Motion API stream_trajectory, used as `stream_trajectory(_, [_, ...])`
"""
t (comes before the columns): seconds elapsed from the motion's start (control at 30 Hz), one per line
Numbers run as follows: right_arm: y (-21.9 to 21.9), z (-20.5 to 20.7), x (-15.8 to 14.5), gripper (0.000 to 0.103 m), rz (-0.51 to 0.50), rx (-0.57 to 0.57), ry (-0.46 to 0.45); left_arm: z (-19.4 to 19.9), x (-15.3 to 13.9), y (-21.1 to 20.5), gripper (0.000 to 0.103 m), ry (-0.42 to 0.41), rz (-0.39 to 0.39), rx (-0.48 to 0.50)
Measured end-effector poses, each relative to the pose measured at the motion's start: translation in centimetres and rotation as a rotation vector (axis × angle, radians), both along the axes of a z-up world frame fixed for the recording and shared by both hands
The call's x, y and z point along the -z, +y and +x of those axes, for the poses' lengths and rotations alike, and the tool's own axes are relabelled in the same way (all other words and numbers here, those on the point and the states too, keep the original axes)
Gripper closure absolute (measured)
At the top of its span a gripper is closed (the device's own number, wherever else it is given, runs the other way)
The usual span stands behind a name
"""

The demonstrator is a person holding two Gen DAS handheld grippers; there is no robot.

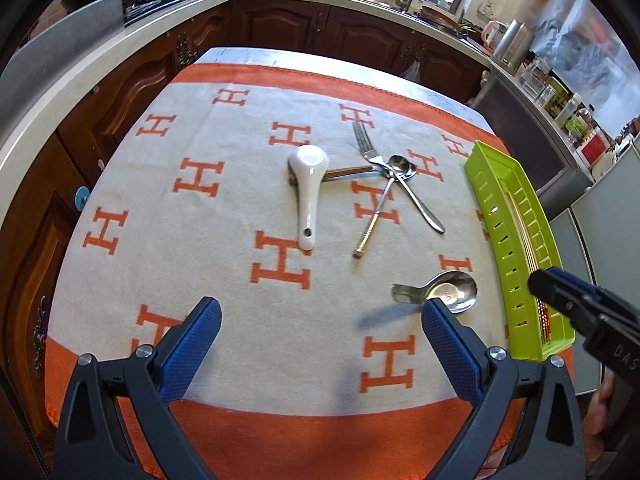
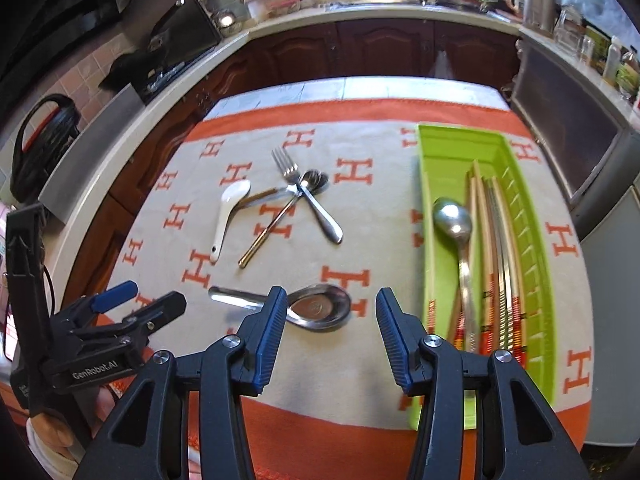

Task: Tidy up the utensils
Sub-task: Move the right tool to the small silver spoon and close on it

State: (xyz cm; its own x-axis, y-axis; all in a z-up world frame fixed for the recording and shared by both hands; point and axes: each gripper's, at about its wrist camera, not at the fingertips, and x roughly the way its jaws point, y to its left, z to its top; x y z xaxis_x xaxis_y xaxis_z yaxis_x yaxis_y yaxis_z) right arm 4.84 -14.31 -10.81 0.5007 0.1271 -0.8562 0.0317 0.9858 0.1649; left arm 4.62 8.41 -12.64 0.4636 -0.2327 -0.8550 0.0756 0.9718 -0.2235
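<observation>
A green slotted tray [image 2: 532,240] on the right of the cloth holds several chopsticks [image 2: 500,248] and a metal spoon [image 2: 454,220]; it also shows in the left wrist view [image 1: 486,184]. A short steel soup spoon [image 2: 320,308] lies near the front, just ahead of my open, empty right gripper [image 2: 331,312]. A white ceramic spoon [image 1: 306,188], a fork [image 1: 370,184], a teaspoon [image 1: 416,196] and a wood-handled utensil [image 1: 348,171] lie piled mid-table. My left gripper [image 1: 322,318] is open and empty, with the steel soup spoon [image 1: 448,290] by its right fingertip.
An orange and cream cloth with H marks [image 1: 280,264] covers the table. Dark wood cabinets [image 1: 360,36] and a worktop with a sink surround it. The right gripper body [image 1: 580,304] hangs over the tray's near end.
</observation>
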Motion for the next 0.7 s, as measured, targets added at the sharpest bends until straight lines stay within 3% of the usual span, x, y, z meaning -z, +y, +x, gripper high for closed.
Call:
stream_trajectory(0.27, [-0.3,1.6,4.0,0.056,0.089,-0.001,0.096,0.7,1.6,1.7,0.004,0.029,-0.052,-0.017])
stream_trajectory(0.53, [-1.9,2.9,7.8,0.056,0.287,0.043,0.201,1.8,2.0,2.8,0.004,0.030,-0.123,-0.040])
stream_trajectory(0.7, [-1.4,3.3,9.0,0.056,0.271,0.064,0.204,2.4,1.9,2.6,0.004,0.024,-0.125,-0.040])
